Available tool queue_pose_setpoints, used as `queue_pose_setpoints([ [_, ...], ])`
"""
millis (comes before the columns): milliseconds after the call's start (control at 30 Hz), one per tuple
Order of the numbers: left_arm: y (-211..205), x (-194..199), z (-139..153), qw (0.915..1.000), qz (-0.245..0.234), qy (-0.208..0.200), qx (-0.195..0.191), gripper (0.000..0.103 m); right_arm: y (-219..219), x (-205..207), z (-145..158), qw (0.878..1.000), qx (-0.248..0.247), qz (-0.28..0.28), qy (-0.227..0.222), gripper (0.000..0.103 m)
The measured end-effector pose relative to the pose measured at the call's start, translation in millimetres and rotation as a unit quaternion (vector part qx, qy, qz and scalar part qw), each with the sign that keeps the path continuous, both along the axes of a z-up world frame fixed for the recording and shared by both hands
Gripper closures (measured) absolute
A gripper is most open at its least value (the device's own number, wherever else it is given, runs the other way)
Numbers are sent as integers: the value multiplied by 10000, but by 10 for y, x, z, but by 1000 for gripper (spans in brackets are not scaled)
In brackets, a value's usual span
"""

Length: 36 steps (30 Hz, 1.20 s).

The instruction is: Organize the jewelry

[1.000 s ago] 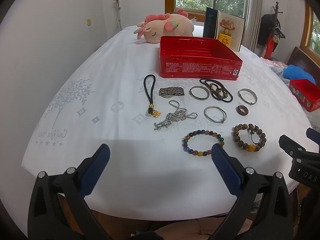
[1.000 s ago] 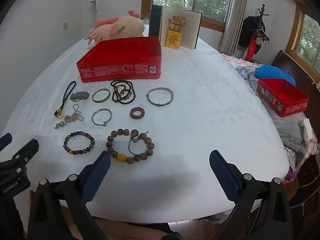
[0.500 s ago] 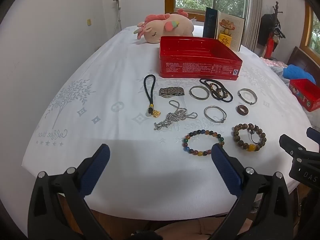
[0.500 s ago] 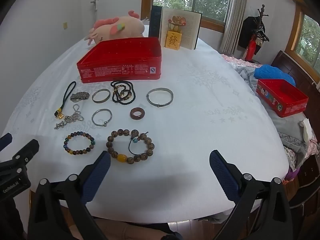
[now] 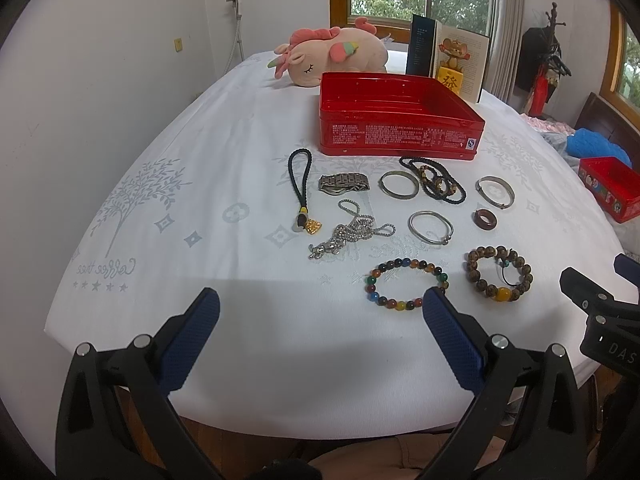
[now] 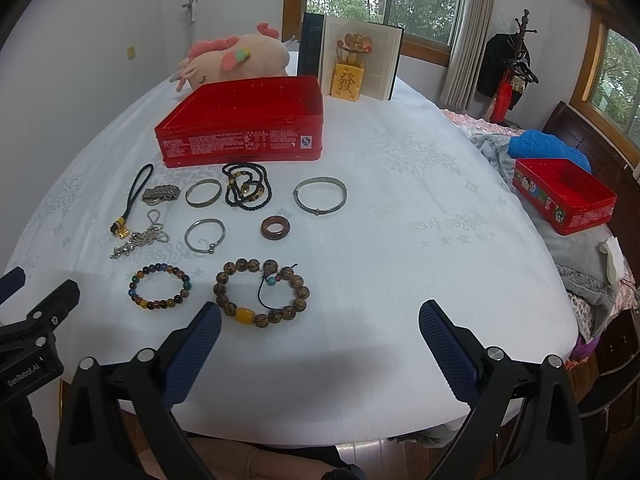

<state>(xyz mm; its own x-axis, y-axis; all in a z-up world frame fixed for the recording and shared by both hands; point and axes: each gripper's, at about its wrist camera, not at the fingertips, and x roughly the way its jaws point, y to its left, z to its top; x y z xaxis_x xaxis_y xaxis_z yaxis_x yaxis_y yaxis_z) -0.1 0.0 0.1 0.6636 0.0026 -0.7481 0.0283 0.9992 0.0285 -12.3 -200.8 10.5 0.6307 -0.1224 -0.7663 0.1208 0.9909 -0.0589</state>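
2 wrist views, table's near edge, facing window, sharing jewelry

Bracelets (image 6: pixel 162 287), rings (image 6: pixel 276 227), chains lie before seemingly empty red tin (image 6: pixel 244 130).

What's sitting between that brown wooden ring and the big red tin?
In the right wrist view, the black beaded cord necklace lies between the wooden ring and the red tin, just in front of the tin.

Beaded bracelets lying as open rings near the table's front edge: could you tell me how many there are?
2: the multicoloured bead bracelet front centre, and the brown wooden bead bracelet just to its right.
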Motion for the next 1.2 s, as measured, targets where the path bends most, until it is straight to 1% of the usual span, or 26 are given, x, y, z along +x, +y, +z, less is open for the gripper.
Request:
queue_pose_setpoints([
  [1200, -1, 0, 0, 10000, -3, -4, 9, 3, 9, -17, 2, 10000, 6, 1, -14, 4],
])
